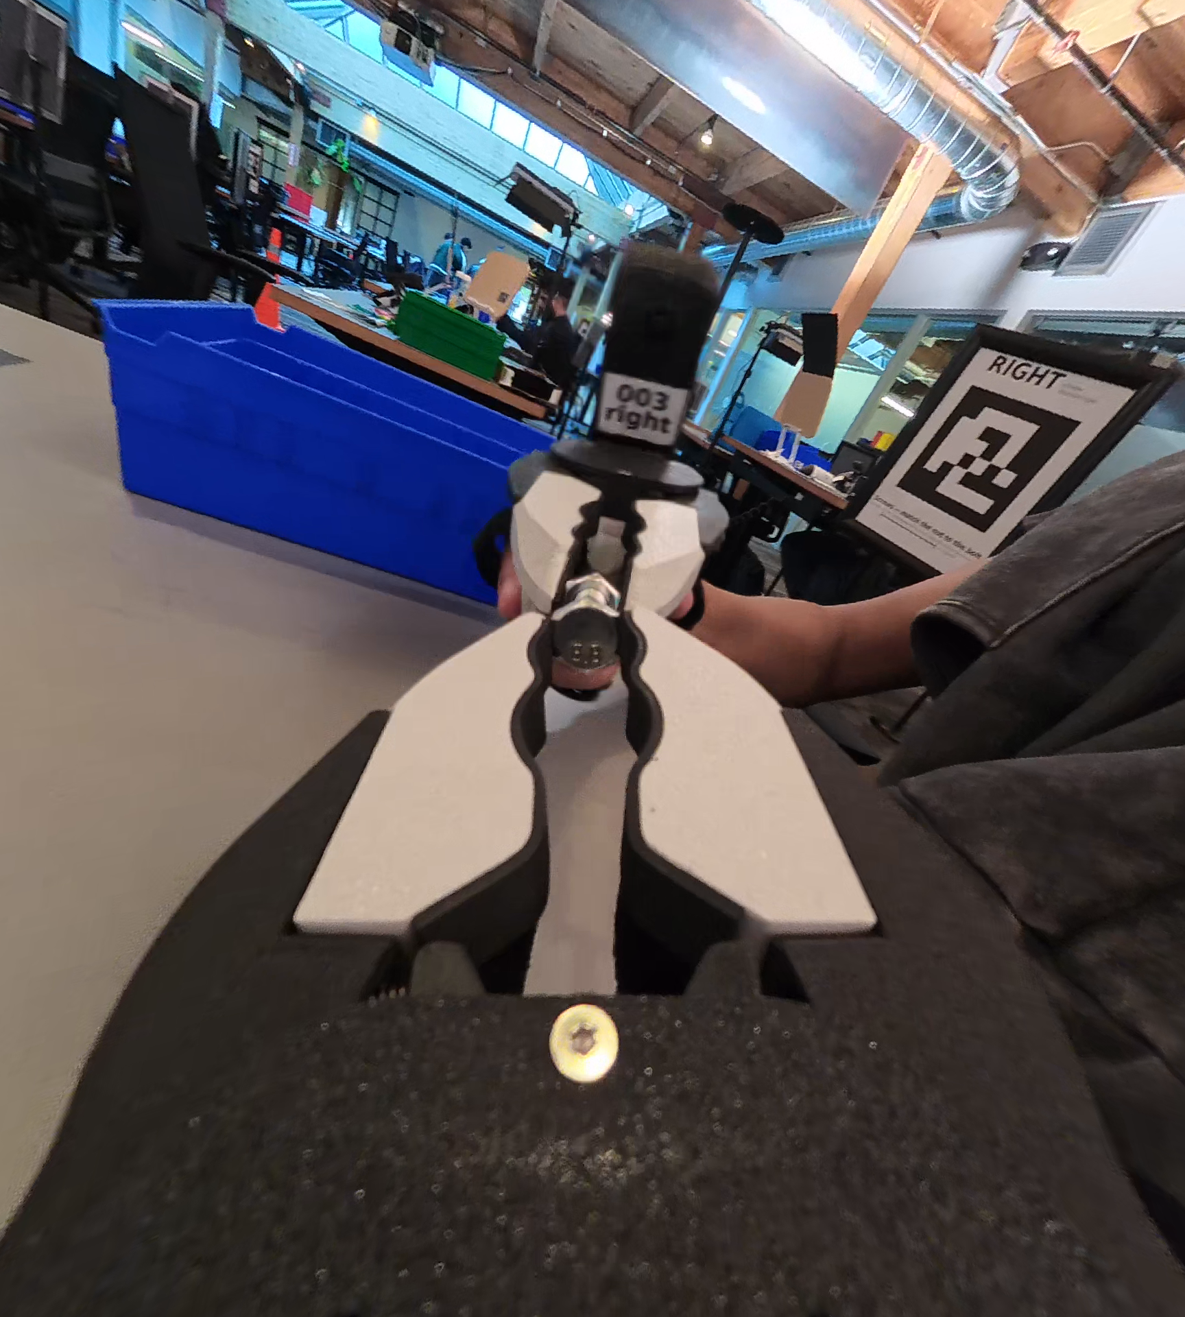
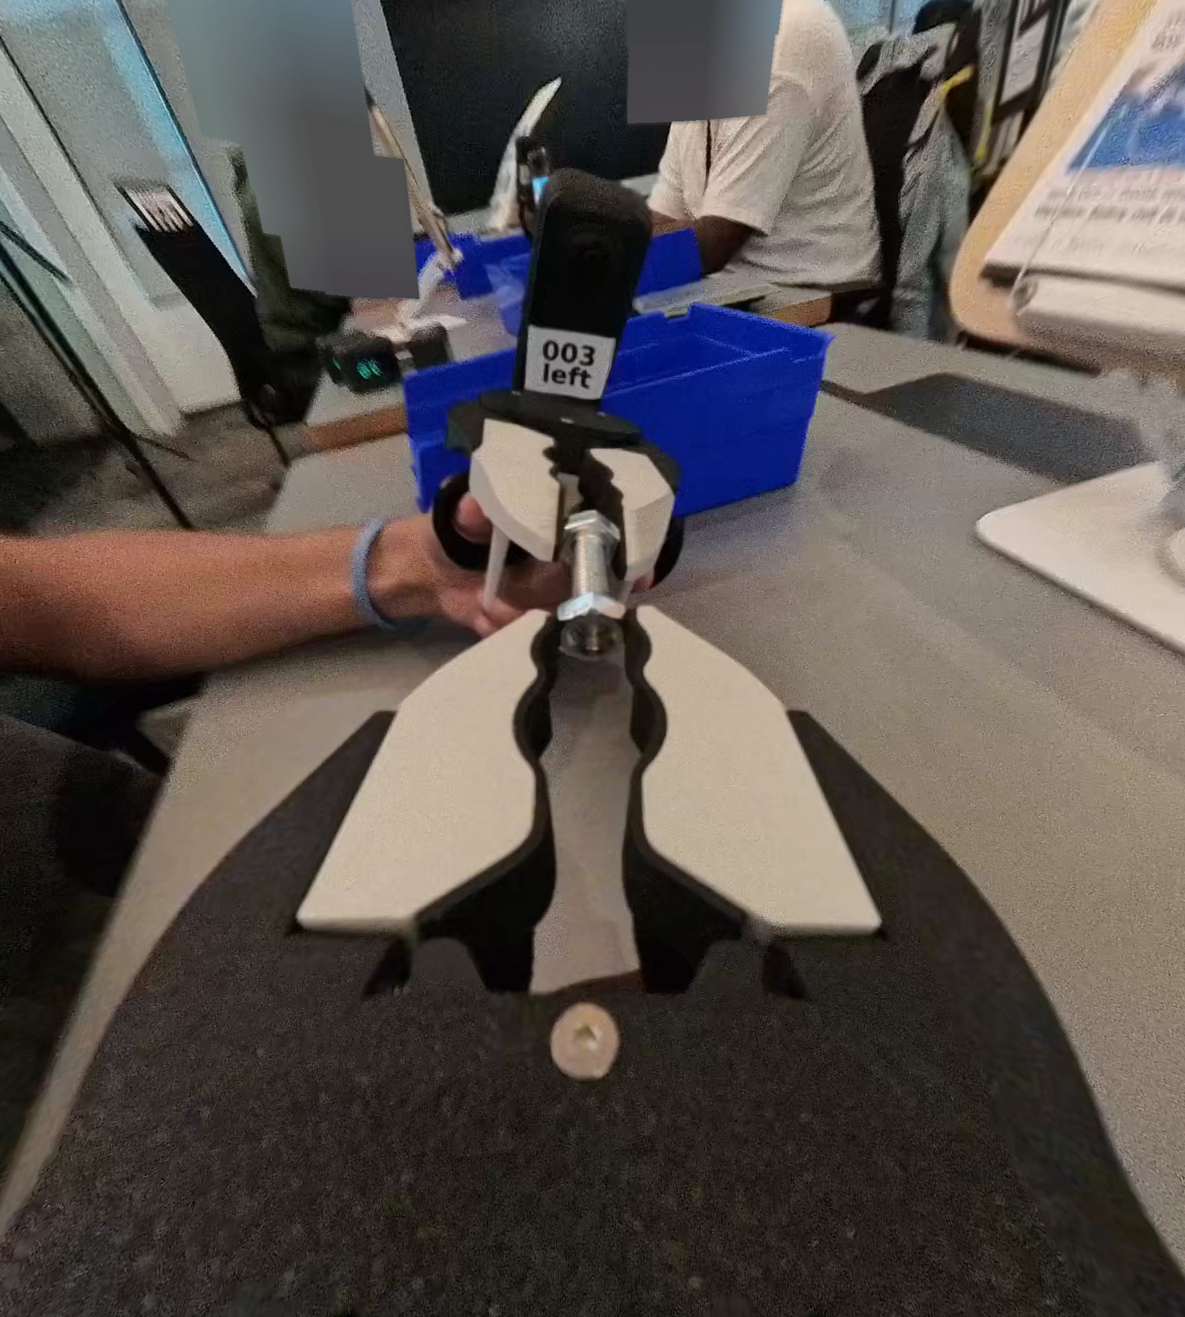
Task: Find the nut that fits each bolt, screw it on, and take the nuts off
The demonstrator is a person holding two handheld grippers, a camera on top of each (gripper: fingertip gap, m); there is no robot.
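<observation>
Gripping: bolt [image 2: 586, 563] head is pinched by left gripper [image 1: 584, 652] | nut [image 2: 590, 608] at shank's far end is nipped by right gripper [image 2: 588, 634] | axis: bolt is held between facing grippers above table [image 2: 896, 641] | next, judged: nut turned about axis.

The two grippers face each other tip to tip above the table [image 2: 896, 641], with the bolt [image 2: 586, 563] lying lengthwise between them. The left gripper [image 1: 582, 652] closes on the bolt's head end, and the right gripper [image 2: 590, 641] closes on the nut [image 2: 590, 608] at the opposite end. A bin [image 2: 718, 413] sits on the table behind the left gripper, and a tray [image 2: 1110, 563] lies off to the right of it in the right wrist view.
</observation>
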